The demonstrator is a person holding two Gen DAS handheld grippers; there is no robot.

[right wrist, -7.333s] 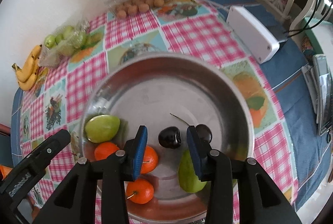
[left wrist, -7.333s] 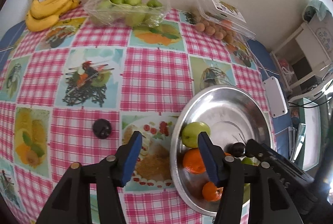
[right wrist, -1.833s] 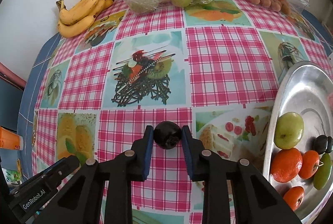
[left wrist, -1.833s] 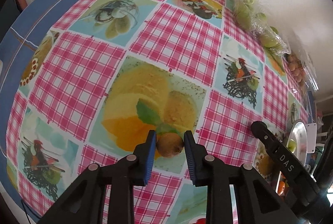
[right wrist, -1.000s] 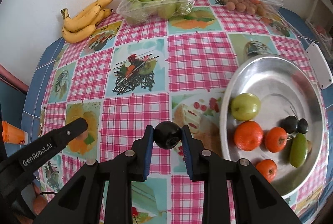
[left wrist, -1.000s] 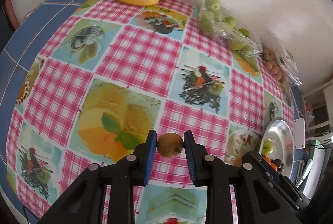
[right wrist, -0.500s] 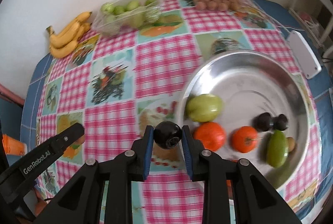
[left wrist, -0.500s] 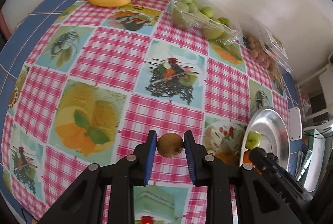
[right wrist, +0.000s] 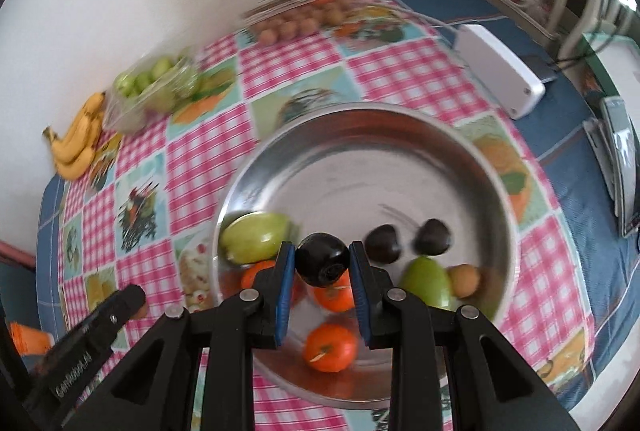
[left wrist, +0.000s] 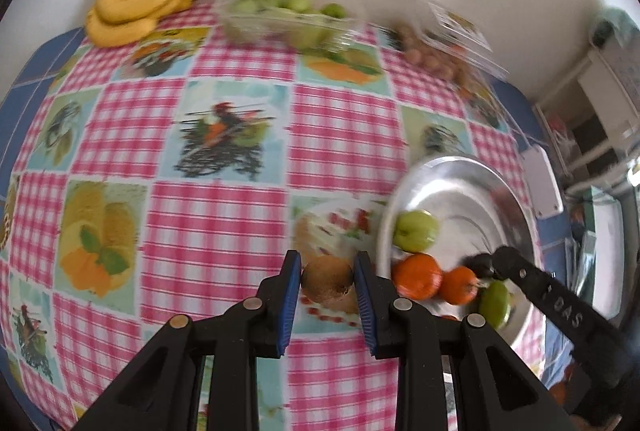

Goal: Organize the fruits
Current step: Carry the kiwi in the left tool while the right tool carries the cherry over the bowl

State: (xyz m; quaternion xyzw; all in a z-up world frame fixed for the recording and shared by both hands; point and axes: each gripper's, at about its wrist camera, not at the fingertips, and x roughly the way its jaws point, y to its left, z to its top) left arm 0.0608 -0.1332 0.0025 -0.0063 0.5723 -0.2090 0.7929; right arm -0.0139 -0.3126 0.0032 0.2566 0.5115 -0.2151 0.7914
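My left gripper (left wrist: 327,283) is shut on a brown kiwi (left wrist: 327,279) and holds it above the tablecloth, just left of the steel bowl (left wrist: 472,179). My right gripper (right wrist: 322,265) is shut on a dark round fruit (right wrist: 322,263) and holds it over the near part of the bowl (right wrist: 360,123). The bowl holds a green apple (right wrist: 256,237), oranges (right wrist: 329,349), two dark fruits (right wrist: 383,243), a green pear (right wrist: 426,281) and a small brown fruit (right wrist: 464,279). The right gripper also shows in the left wrist view (left wrist: 486,265).
Bananas (left wrist: 136,11) lie at the table's back left. A clear bag of green fruit (left wrist: 280,15) and a clear box of small brown fruit (left wrist: 440,51) sit along the back. A white device (right wrist: 500,75) lies right of the bowl on the blue cloth.
Both grippers have carried their fruit to the right toward the bowl. The right one now hangs over the bowl; the left one has come up beside its rim.
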